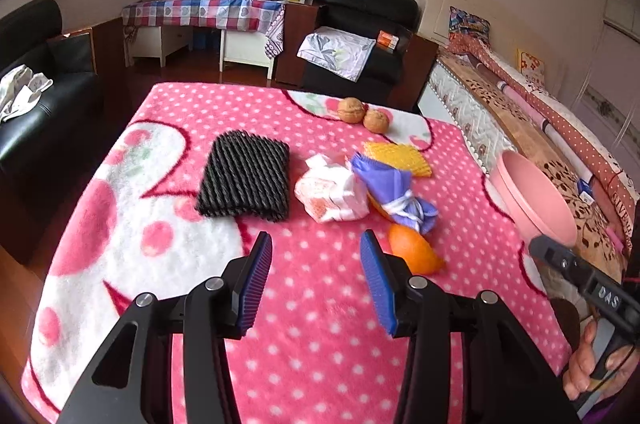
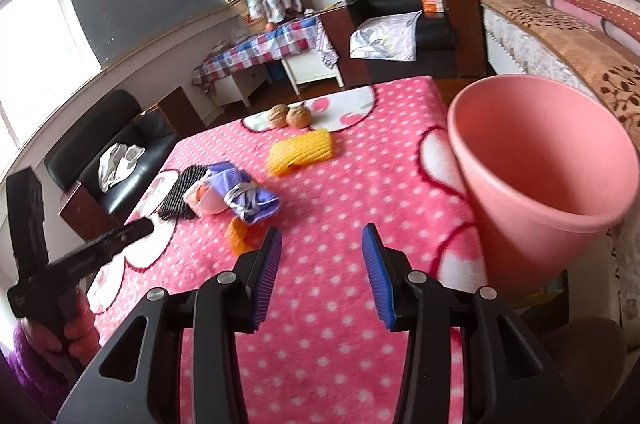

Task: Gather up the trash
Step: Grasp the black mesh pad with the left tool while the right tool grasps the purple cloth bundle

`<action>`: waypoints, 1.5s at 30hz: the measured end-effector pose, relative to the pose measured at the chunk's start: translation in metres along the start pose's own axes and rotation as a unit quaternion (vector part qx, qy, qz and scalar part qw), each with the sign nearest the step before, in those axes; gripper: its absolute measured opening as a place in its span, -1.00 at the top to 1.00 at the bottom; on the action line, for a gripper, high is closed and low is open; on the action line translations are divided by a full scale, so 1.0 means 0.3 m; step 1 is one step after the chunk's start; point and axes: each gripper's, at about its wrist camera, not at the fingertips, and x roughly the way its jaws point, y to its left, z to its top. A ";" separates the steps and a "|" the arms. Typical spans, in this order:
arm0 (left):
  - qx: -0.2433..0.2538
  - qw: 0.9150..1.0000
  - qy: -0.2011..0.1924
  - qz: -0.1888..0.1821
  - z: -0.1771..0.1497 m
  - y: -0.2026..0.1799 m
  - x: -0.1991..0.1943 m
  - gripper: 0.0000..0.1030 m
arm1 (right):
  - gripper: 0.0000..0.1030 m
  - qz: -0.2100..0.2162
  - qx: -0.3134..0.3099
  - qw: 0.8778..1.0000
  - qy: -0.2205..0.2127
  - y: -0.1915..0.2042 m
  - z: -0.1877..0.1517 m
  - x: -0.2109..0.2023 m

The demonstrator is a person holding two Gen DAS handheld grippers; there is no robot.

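Between our left gripper [image 1: 316,248] pads there's nothing, jaws spread above the pink dotted blanket [image 1: 320,344]; right gripper [image 2: 320,244] is spread and empty too. Trash sits just ahead: orange peel [image 1: 414,250], tied purple bag [image 1: 394,190], crumpled wrapper [image 1: 330,192], black foam net [image 1: 245,176]. We'd grab the peel first, pinching low, then drop it in the pink bucket [image 2: 560,208] at the blanket's right.

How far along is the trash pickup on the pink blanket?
Nothing looks collected: the pink bin shows nothing inside. Both tongs, left and right, are open and hold nothing. Left to do: black foam net, tissue wad, purple bundle, orange peel, yellow net.
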 end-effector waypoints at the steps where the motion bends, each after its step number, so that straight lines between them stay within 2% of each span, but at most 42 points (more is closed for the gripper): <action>1: -0.004 1.000 -0.001 0.004 0.007 0.015 0.006 0.12 | 0.17 0.001 -0.004 1.000 0.002 0.006 -0.001 0.004; 10: -0.045 0.998 -0.003 0.038 0.079 0.136 0.066 0.12 | 0.17 0.016 -0.017 1.000 0.018 0.053 0.009 0.055; 19: -0.075 0.994 0.028 0.069 0.123 0.215 0.204 0.12 | 0.17 0.033 -0.051 0.998 0.031 0.140 0.045 0.108; 27: -0.081 0.993 0.054 0.065 0.106 0.238 0.278 0.14 | 0.17 0.042 -0.076 0.995 0.049 0.216 0.102 0.201; 34: -0.083 0.994 0.046 0.047 0.107 0.256 0.256 0.80 | 0.17 0.040 -0.096 0.992 0.072 0.263 0.129 0.297; 42: -0.100 0.994 0.029 0.030 0.101 0.293 0.187 0.82 | 0.17 0.040 -0.122 0.987 0.093 0.293 0.154 0.377; 45: -0.103 0.994 0.025 0.027 0.097 0.301 0.166 0.82 | 0.06 0.036 -0.133 0.985 0.101 0.294 0.160 0.410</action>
